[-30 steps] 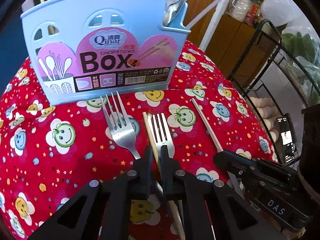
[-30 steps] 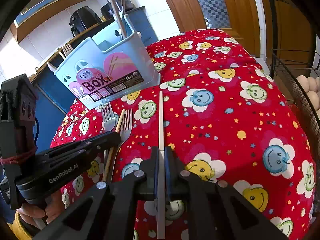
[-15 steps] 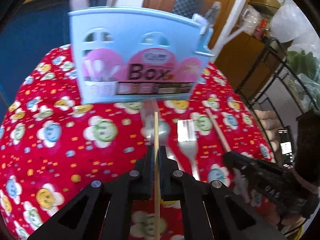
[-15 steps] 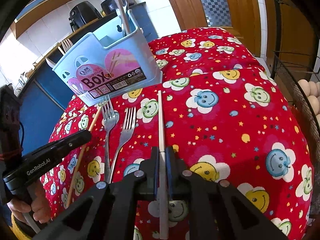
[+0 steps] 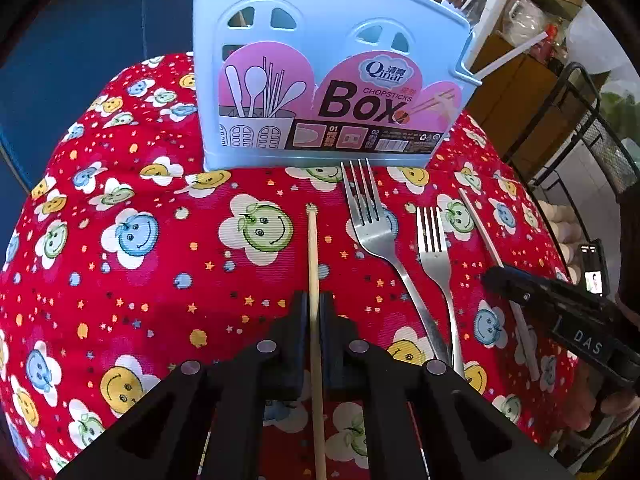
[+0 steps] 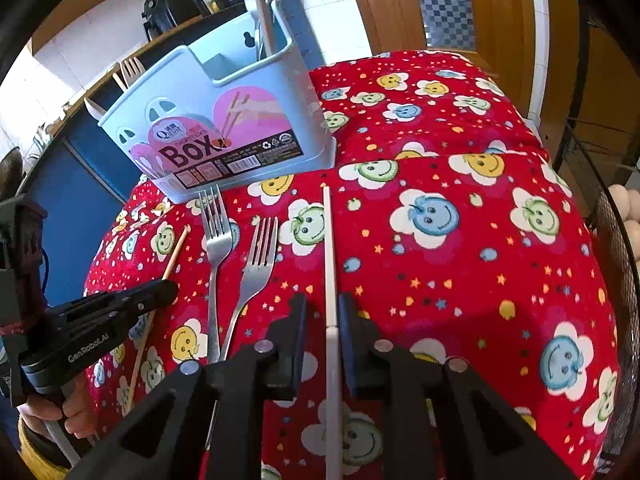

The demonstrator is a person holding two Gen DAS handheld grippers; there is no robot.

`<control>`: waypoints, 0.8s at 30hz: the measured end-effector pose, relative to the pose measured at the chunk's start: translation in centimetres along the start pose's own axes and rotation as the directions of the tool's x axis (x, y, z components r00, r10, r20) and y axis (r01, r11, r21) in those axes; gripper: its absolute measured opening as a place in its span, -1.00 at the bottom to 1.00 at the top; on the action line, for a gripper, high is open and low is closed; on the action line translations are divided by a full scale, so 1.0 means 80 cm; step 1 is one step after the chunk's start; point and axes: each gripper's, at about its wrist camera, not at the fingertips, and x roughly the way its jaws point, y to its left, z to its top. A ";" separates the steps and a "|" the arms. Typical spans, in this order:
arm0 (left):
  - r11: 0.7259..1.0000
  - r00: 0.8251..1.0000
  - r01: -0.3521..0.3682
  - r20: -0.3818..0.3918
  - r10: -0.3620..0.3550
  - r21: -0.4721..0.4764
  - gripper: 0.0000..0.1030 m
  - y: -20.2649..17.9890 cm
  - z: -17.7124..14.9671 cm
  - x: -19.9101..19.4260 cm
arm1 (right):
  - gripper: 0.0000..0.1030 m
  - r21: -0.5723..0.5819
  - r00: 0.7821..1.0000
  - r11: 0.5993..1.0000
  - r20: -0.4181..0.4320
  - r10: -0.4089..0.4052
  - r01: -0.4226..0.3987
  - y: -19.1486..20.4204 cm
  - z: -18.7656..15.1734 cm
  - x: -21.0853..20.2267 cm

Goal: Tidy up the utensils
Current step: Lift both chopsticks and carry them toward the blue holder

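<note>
Left gripper (image 5: pixel 315 308) is pinched on the thin wooden chopstick (image 5: pixel 312 256); stick runs straight along the finger axis, tip pointing at the pale blue plastic utensil holder with the pink "Box" label (image 5: pixel 320 80), which stands dead ahead at the far edge of the red smiley-flower tablecloth (image 5: pixel 140 280). Can't tell whether the stick's tip rests on the cloth or sits just above it. Right gripper (image 6: pixel 324 312) straddles the white plastic chopstick (image 6: pixel 328 256), jaws slightly apart with a visible gap on the left side, so not clamped; that stick lies flat on the cloth, long axis also pointing toward the holder, which sits ahead and to the left in the right wrist view. Two steel forks (image 5: pixel 400 240) lie side by side between the two chopsticks, tines toward the holder. Judgement: left side is the one ready to go, so lift and tip the stick upright over the holder's open top; right needs to close first.
</note>
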 end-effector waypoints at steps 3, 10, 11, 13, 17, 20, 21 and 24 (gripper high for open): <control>1.000 1.000 0.009 -0.010 -0.009 0.006 -0.89 0.000 0.002 0.002 | -0.64 -0.001 1.000 1.000 -0.023 0.002 -0.002 0.000 0.006 0.005; 0.998 0.998 0.056 -0.039 -0.056 -0.007 -0.90 0.005 0.013 0.007 | -0.84 0.005 0.996 1.000 -0.092 0.013 -0.012 -0.004 0.025 0.014; 0.998 0.997 0.065 -0.037 -0.066 -0.015 -0.92 0.008 0.014 0.006 | -0.85 0.000 0.995 1.000 -0.096 0.000 0.000 -0.004 0.026 0.014; 0.996 0.996 0.083 -0.022 -0.084 -0.031 -0.92 0.013 0.016 0.001 | -0.86 0.000 0.996 1.000 -0.094 0.010 -0.010 -0.004 0.025 0.011; 0.993 0.994 0.109 0.033 -0.108 -0.042 -0.92 0.018 0.012 -0.018 | -0.86 0.013 0.997 0.998 -0.052 0.056 -0.056 -0.002 0.018 -0.004; 0.990 0.988 0.132 0.086 -0.128 -0.040 -0.92 0.018 0.011 -0.039 | -0.86 0.004 0.997 0.997 -0.001 0.073 -0.073 0.006 0.014 -0.020; 0.990 0.986 0.138 0.104 -0.133 -0.036 -0.92 0.018 0.011 -0.046 | -0.87 0.001 0.997 0.997 0.020 0.080 -0.080 0.009 0.013 -0.026; 0.989 0.974 0.150 0.177 -0.145 -0.017 -0.92 0.014 0.013 -0.074 | -0.87 -0.016 0.992 0.996 0.082 0.093 -0.092 0.020 0.012 -0.044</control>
